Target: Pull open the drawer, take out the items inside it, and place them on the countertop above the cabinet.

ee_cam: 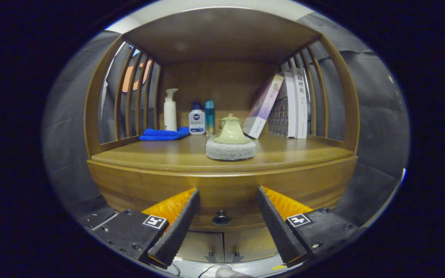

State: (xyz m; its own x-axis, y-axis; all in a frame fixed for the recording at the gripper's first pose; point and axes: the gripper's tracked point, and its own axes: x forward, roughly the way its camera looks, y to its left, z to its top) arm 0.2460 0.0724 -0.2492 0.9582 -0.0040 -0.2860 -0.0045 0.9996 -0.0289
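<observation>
A wooden cabinet fills the scene, with its drawer front (222, 193) shut under the countertop (168, 158). A dark round knob (221, 219) sits in the middle of the drawer front, low between my fingers. My gripper (227, 192) is open, its fingers spread to either side of the knob and a little short of the drawer, holding nothing. The drawer's inside is hidden.
On the countertop a pale ceramic teapot (231, 131) stands on a round grey pad (230, 150). Behind are a folded blue cloth (163, 134), a white pump bottle (170, 110), two smaller bottles (197, 120) and leaning books (284, 106). Two lower cabinet doors (222, 247) sit under the drawer.
</observation>
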